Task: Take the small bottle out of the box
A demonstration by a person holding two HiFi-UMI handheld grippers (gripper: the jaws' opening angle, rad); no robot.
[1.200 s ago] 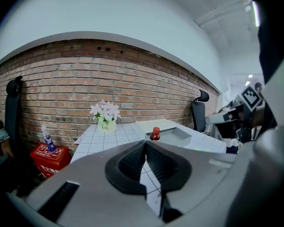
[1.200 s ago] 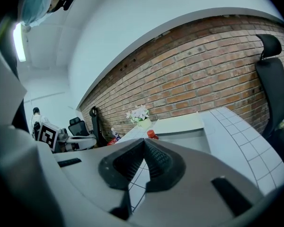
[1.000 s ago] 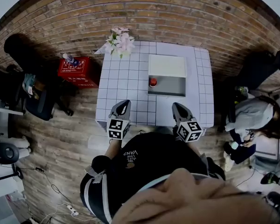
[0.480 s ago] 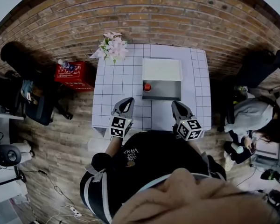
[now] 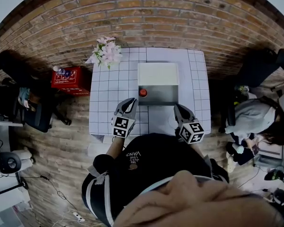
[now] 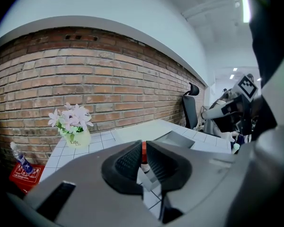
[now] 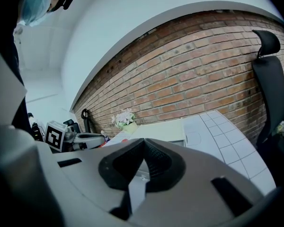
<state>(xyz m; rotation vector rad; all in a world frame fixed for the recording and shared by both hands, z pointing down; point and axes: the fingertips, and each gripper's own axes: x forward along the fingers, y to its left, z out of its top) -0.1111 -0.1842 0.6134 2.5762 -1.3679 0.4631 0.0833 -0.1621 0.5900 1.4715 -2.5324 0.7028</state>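
Care: open the clenched, empty left tool (image 5: 129,103) before the bottle (image 5: 142,92) at mid-frame, while the right tool (image 5: 179,109), likewise clenched empty, could steady the box (image 5: 165,94).

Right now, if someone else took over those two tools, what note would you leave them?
Left hand-held gripper: shut, empty, over the table's near edge, pointing towards the bottle.
Right hand-held gripper: shut, empty, alongside the left one.
Box: open, mid-table.
Small bottle: red cap, upright at the box's near left corner.
Done: nothing grasped yet.
Left: open a gripper, reach in, close on the bottle, lift it out.
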